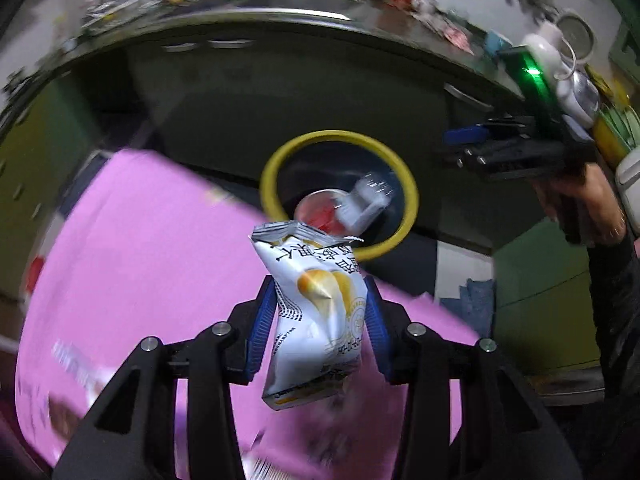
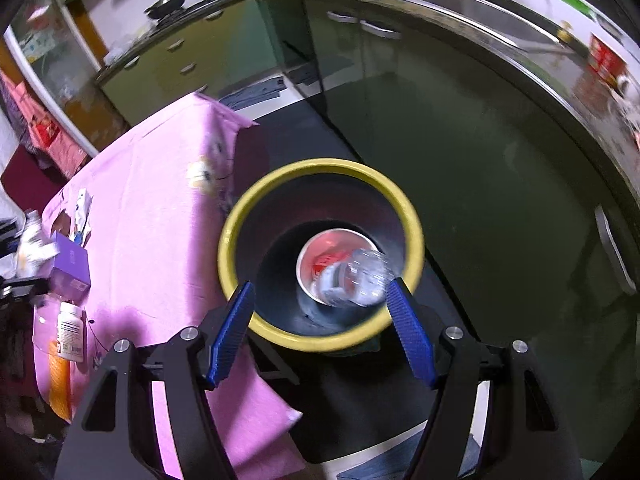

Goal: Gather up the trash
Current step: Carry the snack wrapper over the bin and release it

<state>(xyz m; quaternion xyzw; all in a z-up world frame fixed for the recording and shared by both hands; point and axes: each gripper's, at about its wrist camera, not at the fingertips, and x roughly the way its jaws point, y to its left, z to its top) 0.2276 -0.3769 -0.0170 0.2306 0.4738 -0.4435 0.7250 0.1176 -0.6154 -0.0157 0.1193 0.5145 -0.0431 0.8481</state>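
Note:
My left gripper (image 1: pixel 320 300) is shut on a white snack bag (image 1: pixel 316 312) with yellow print, held above the pink tablecloth (image 1: pixel 140 260) and short of the bin. The yellow-rimmed black trash bin (image 1: pixel 410 190) stands on the floor beyond; it also shows in the right wrist view (image 2: pixel 240 216). Inside it lie a red-and-white cup (image 2: pixel 324 254) and a clear plastic bottle (image 2: pixel 360 276), blurred. My right gripper (image 2: pixel 320 300) is open and empty, directly above the bin. It also shows in the left wrist view (image 1: pixel 464 148), above and to the right of the bin.
The pink-clothed table (image 2: pixel 160 220) beside the bin carries a purple box (image 2: pixel 70 264), a white pill bottle (image 2: pixel 71 332) and crumpled wrappers (image 2: pixel 32 240). Green kitchen cabinets (image 2: pixel 500 168) and a steel counter with a sink (image 2: pixel 480 12) run behind the bin.

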